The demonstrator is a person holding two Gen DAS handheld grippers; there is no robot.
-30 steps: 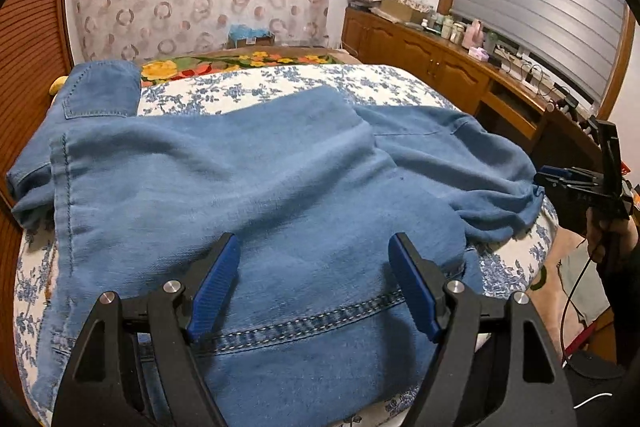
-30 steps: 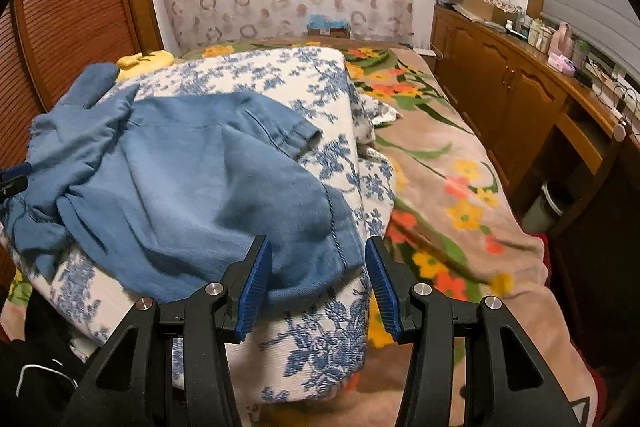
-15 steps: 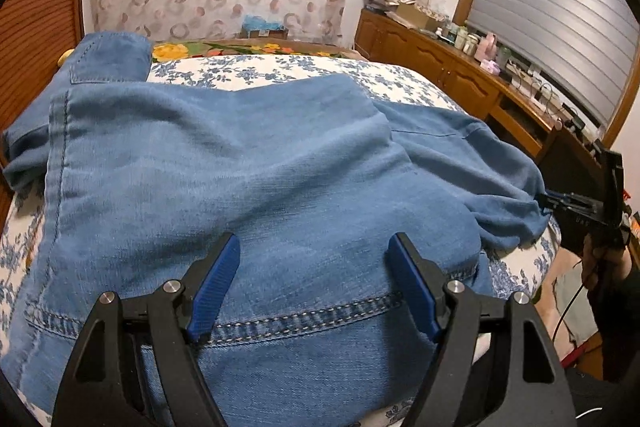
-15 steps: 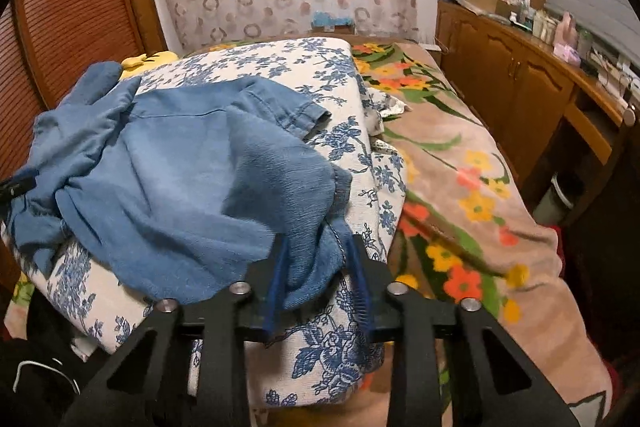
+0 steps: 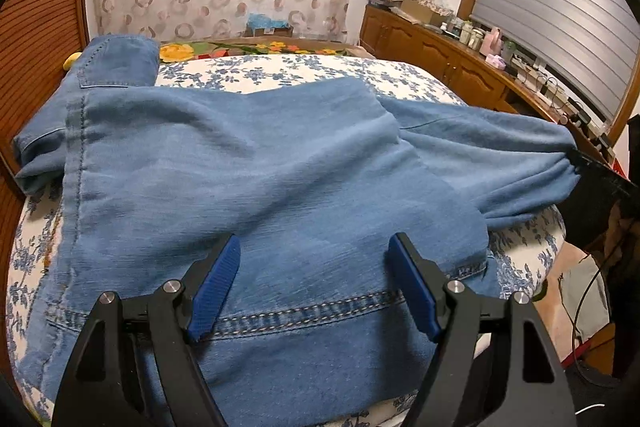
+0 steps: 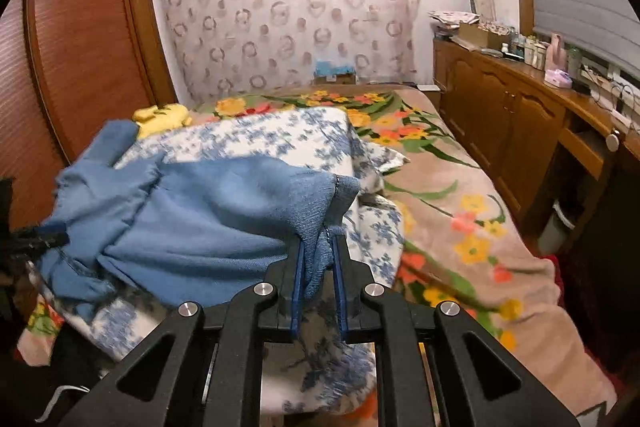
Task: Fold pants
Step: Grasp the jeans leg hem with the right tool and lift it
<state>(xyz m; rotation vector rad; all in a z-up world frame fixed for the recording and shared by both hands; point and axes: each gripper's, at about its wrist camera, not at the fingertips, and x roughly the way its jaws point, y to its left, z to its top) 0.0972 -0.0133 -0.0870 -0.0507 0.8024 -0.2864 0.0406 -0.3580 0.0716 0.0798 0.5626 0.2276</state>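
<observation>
Bedroom setup, with a floral quilt [image 6: 280, 135] folded thick on the bed as the work surface. From the right gripper [image 6: 317, 259] outward: its jaws have just been closing and now pinch the hem end of one leg of the pants [image 6: 208, 211], with denim bunched between the pads. That leg stretches taut from the quilt's right edge, while the rest lies rumpled across the quilt. The left gripper [image 5: 314, 283] sits spread wide over the waistband, at the quilt's near edge, gripping nothing. My worry: it's a small pinch (mostly hem), so a hard pull could slip it or drag the unpinned waist sideways. The left view alone shows the waistband stitching; the right view alone shows the pinch.
</observation>
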